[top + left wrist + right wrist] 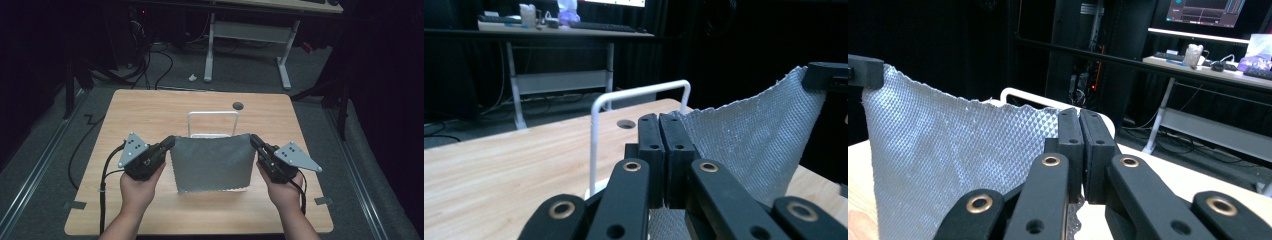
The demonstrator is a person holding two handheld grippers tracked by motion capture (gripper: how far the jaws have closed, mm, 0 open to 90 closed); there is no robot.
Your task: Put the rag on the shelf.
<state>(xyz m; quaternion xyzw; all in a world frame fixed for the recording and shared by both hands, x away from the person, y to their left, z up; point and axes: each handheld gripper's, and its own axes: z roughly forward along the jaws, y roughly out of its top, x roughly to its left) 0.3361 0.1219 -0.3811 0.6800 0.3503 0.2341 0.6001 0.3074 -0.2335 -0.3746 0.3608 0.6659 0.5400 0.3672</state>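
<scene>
Two corners of a grey, diamond-textured square cloth (211, 162) are pinched, one by the left gripper (170, 142) and one by the right gripper (255, 141), with both pairs of jaws fully closed on the fabric. The cloth is held stretched between them above the light wooden worktop (150, 107), hanging as a flat sheet just in front of a white wire rack (212, 116) with a rounded top bar. In the left gripper view the clamped corner is seen at the jaws (663, 150), with the rack (596, 130) standing close beside it. Only narrow corners appear to be held, so a slip is judged possible if the cloth is pulled too taut. Should it be draped over the bar, an uneven lift could leave it crooked, and the light rack could be tipped by a snag.
</scene>
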